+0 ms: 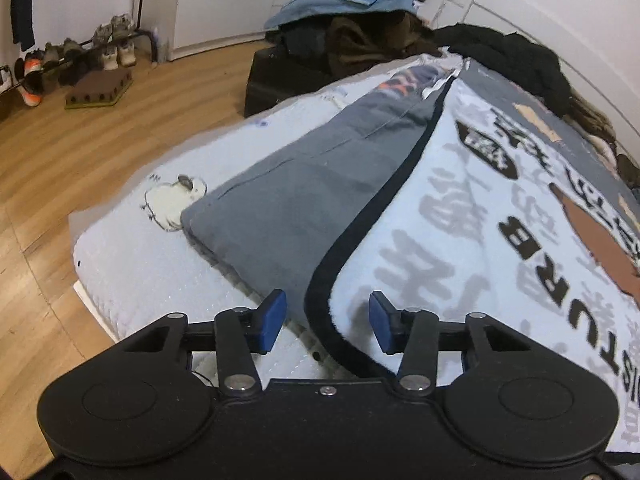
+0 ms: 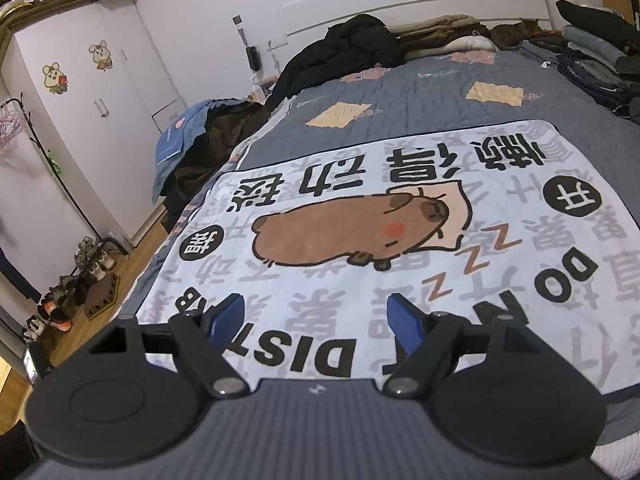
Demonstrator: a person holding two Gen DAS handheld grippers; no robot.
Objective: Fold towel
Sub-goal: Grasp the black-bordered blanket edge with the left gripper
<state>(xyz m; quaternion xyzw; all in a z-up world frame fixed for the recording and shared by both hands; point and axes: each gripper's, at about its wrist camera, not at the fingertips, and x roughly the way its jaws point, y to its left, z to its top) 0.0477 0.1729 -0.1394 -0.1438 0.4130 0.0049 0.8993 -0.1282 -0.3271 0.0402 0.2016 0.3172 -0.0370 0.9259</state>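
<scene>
The towel (image 2: 360, 216) is white with a dark border, a brown sleeping capybara and black lettering. It lies spread flat on the bed. In the left wrist view its near left corner with the dark hem (image 1: 324, 288) sits between the blue fingers of my left gripper (image 1: 327, 322), which is open and holds nothing. My right gripper (image 2: 316, 322) hovers open over the near edge of the towel, above the black letters, with nothing between its fingers.
A grey quilt (image 1: 304, 196) covers the bed over a pale sheet (image 1: 140, 264). Dark clothes (image 2: 352, 48) are piled at the headboard and folded clothes (image 2: 592, 60) at the far right. Wooden floor (image 1: 60, 160), a shoe rack (image 1: 72, 60) and a wardrobe (image 2: 80, 92) lie left.
</scene>
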